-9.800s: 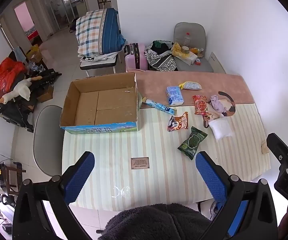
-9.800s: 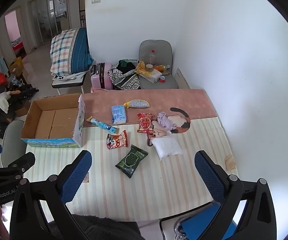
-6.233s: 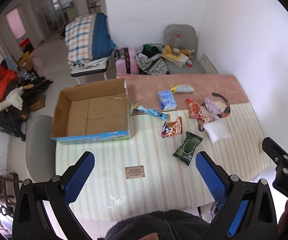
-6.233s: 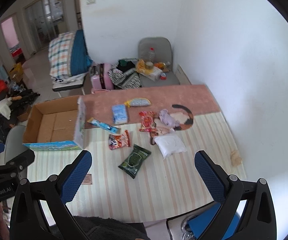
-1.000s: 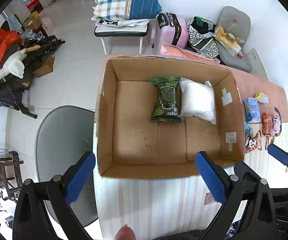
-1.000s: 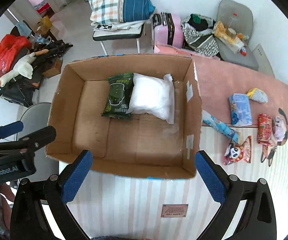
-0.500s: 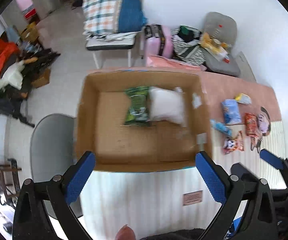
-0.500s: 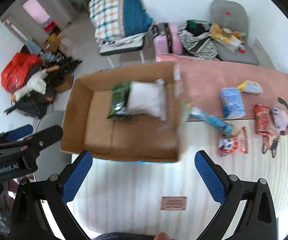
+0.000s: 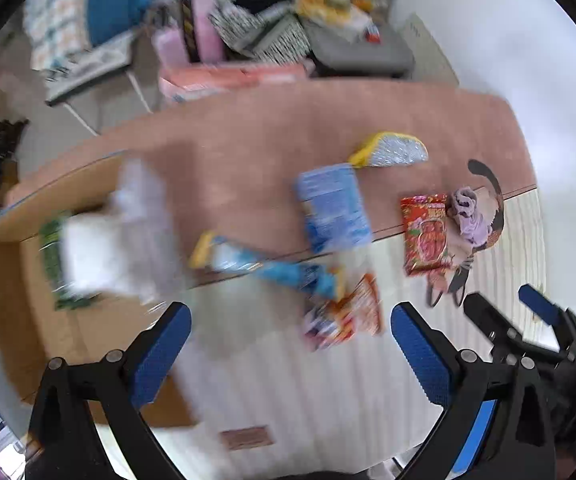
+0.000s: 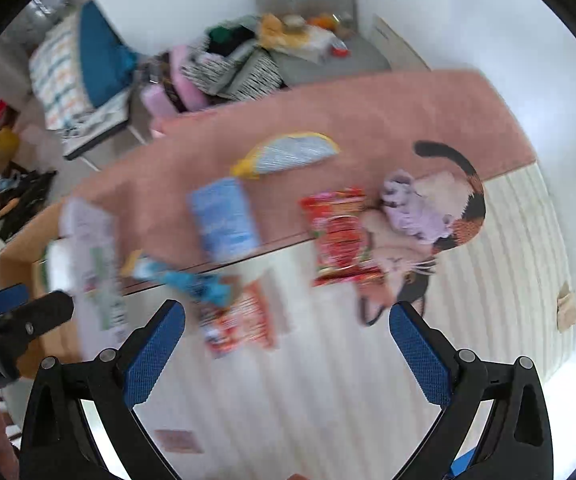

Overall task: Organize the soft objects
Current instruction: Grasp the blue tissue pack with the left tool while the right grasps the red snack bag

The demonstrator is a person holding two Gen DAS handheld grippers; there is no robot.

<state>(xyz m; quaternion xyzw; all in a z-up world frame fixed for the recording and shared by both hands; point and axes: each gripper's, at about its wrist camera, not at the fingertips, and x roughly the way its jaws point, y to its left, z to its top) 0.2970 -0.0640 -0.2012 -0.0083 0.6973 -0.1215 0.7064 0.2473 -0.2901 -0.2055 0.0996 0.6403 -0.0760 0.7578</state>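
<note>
both views have swung to the right since half a second ago, so the cardboard box [image 9: 16, 320] that sat centred between the fingers now lies at the left edge, and the loose packets fill the middle. the left gripper [image 9: 288, 344] has its blue-padded fingers spread wide with nothing between them, hanging over the striped table [image 9: 308, 392]; the right gripper [image 10: 286, 344] is likewise wide open and empty. just ahead of both, between the finger lines, lies a red-orange snack packet [image 9: 344, 316], blurred by motion, with a blue-and-yellow tube-shaped packet [image 9: 272, 268] touching its far-left side. beyond that a light blue packet [image 9: 334, 208] rests on the pink cloth [image 9: 248, 136], and further still a silver pouch with yellow trim [image 9: 392, 152]. to the right a red snack packet [image 9: 426, 232] lies beside a lilac soft item [image 9: 470, 216] that sits on the cat-shaped mat [image 10: 460, 204]. inside the box, against its far wall, a white soft pack [image 9: 100, 248] lies next to a green packet [image 9: 52, 264], both smeared by blur. in the left wrist view the right gripper shows at the right edge; in the right wrist view the left gripper shows at the left edge, near the box. past the table stands a grey chair [image 10: 312, 12] piled with clutter.
</note>
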